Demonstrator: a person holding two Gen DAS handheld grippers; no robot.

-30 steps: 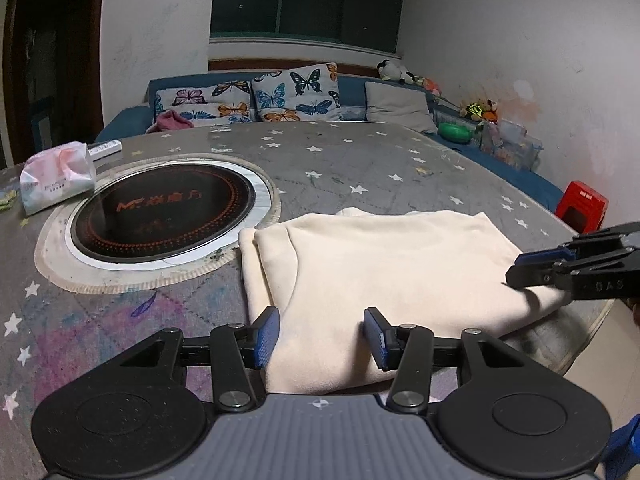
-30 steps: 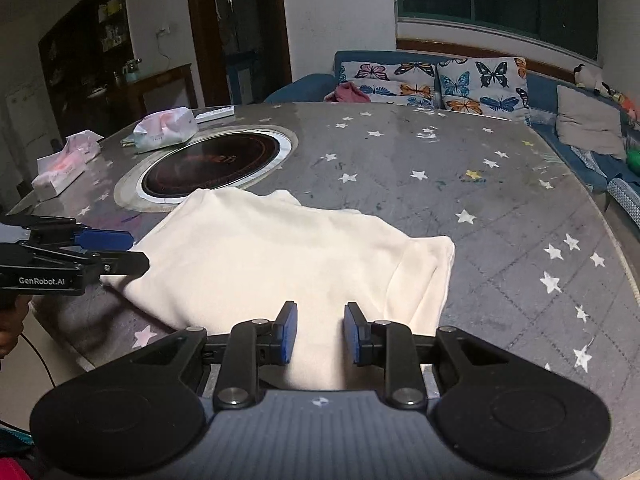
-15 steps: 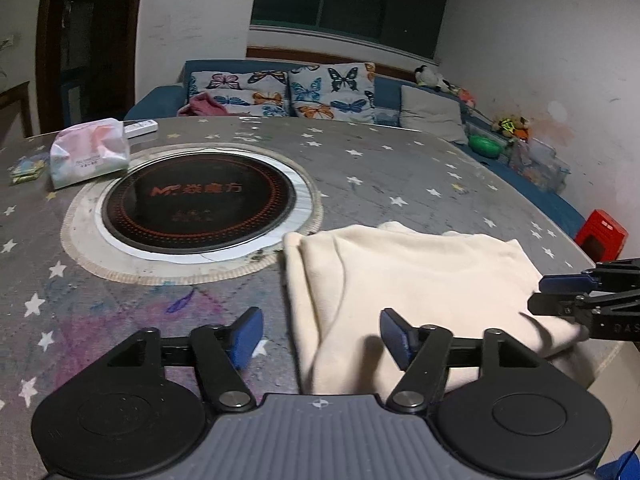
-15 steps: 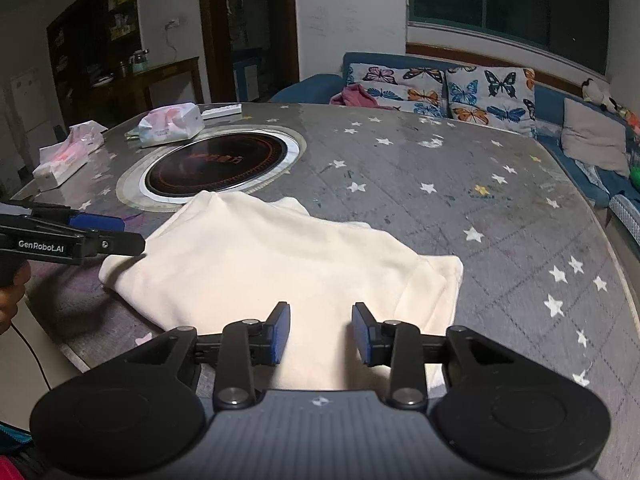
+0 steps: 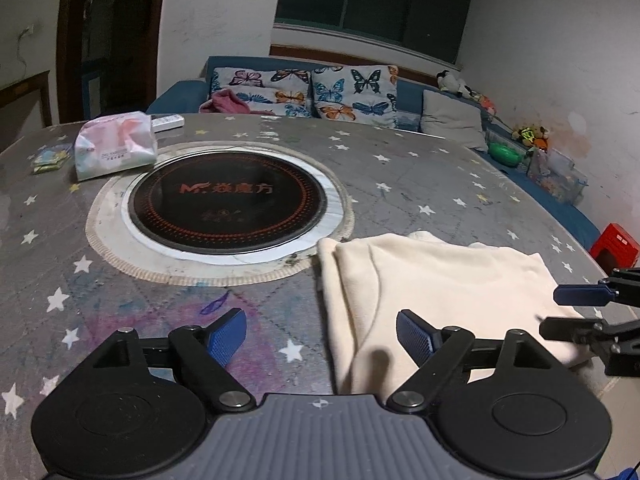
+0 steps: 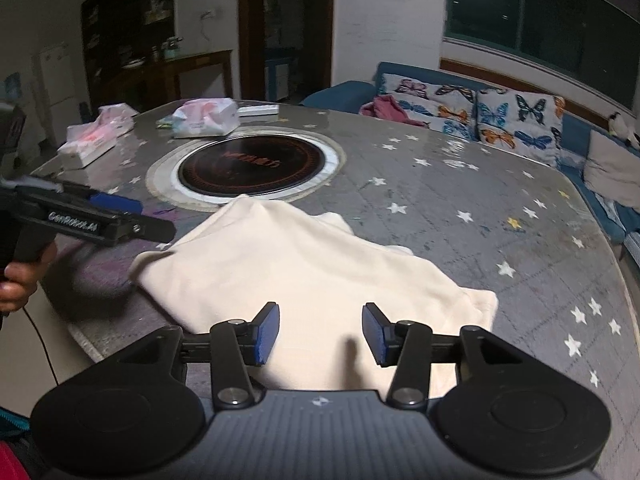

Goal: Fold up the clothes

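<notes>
Left hand-held gripper: jaws spread wide, just been opening, nothing pinched, over the garment's left edge. Cream garment lies folded on the star-print tabletop, beside the round inset cooktop. Right hand-held gripper: jaws apart, also just opening, empty, above the garment's near edge.
</notes>
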